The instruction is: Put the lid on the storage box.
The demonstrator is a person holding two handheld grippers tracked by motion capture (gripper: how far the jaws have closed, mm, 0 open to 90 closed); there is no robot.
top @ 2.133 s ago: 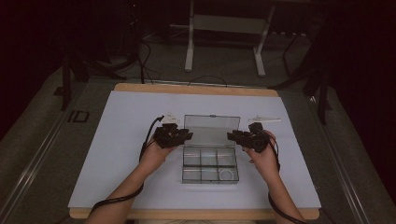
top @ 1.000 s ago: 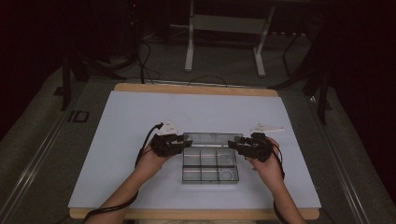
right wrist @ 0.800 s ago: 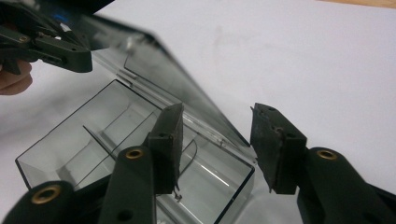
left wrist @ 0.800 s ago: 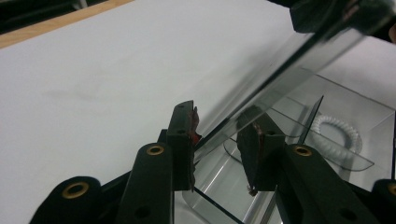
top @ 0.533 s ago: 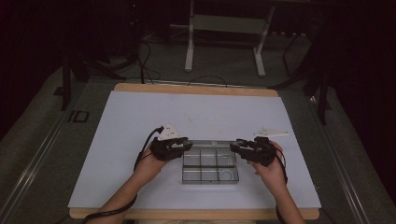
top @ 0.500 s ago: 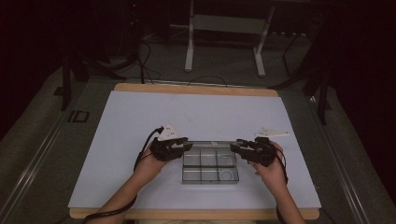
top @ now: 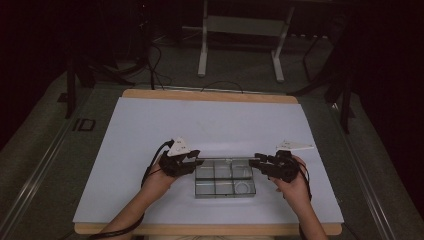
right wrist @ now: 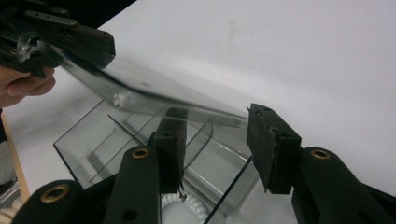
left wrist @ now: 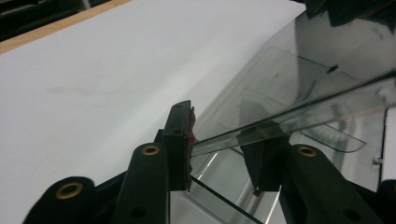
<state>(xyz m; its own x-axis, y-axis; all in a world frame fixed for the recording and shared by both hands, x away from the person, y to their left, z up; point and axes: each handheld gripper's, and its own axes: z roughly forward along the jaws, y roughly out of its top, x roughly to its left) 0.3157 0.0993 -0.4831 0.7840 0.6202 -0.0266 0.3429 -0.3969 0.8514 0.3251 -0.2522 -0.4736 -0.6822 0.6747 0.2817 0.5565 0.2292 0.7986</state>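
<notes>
high view shows the clear box (top: 224, 178) at the table's (top: 125, 150) near middle, left gripper (top: 192, 161) and right gripper (top: 257, 162) each straddling a lid (top: 225, 159) corner, jaws parted and unclamped, likely steadying it for level closing.

Left gripper (top: 192, 162): lower centre-left of the high view, jaws pointing right, set apart, hand behind it, forearm entering from the bottom edge. Right gripper (top: 257, 163): lower centre-right, jaws pointing left, set apart, having just closed slightly; hand and forearm rise from the bottom edge.
</notes>
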